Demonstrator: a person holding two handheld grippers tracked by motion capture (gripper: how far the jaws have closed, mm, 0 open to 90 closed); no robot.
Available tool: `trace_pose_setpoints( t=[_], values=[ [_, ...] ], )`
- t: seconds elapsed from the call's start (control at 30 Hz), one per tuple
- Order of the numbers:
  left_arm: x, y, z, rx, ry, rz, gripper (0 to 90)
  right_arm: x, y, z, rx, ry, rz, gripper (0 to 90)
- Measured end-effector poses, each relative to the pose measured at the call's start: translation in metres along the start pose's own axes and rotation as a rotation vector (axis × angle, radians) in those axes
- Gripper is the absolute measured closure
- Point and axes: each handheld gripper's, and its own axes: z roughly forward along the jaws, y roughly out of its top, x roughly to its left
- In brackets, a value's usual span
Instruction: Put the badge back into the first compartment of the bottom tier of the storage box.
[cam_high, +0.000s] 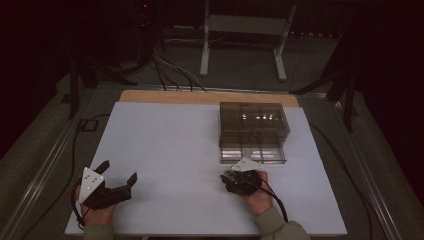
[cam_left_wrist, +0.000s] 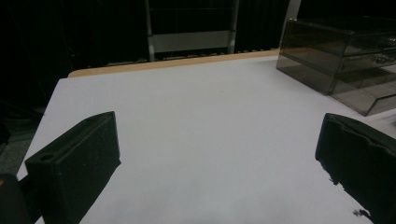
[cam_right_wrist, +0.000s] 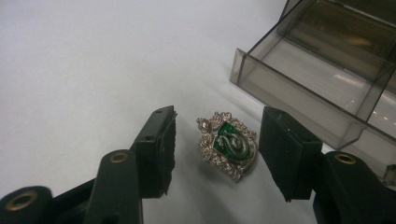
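Badge (cam_right_wrist: 229, 145): small crest-shaped pin, silver-toned metal with an ornate scrolled border and a green enamel centre bearing a snake figure. It lies flat on the white desk (cam_high: 165, 145), at the right near side, just in front of the open drawer of the smoky box.

Handling judgement: rigid and light, probably cast metal, so it will not deform under the jaws. The enamel face looks glossy and likely slick; the scrolled rim offers more bite. Because it lies so flat and thin, the best hold is across its two side edges, jaws low against the desk surface. Risk: it may skate or flip if only one jaw touches first.

Right hand-held gripper (cam_right_wrist: 217, 151): released, jaws spread with the badge between them, a clear gap on each side, nothing gripped. Jaws are matte black blocks with a ribbed inner face visible on the left one.

Drawer box (cam_high: 254, 125): translucent grey-brown plastic, rectangular, hard-edged, with a lower drawer (cam_right_wrist: 322, 88) pulled out toward the near side; the drawer appears empty in the right gripper view.

Left hand-held gripper (cam_high: 111, 183): released, jaws wide apart, resting at the near left of the desk, well apart from the badge, holding nothing.

Desk top: smooth white sheet, wooden strip along the far edge.
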Motion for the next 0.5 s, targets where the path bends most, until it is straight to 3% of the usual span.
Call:
trace_pose_setpoints(
  t=[0.23,0.47,0.5],
  values=[
    [-0.0001,-0.0001,0.0002,0.002,0.0,0.001,0.6,-0.0001,-0.0011,0.0042,0.032,-0.032,-0.013,52.8],
    [-0.0003,-0.0002,0.0004,0.002,0.0,0.001,0.7,-0.0026,-0.0012,0.0036,0.035,-0.034,0.007,59.3],
    [-0.0002,-0.0003,0.0004,0.003,0.0,0.001,0.7,-0.0036,-0.0004,0.001,0.018,-0.021,0.019,65.9]
  ],
)
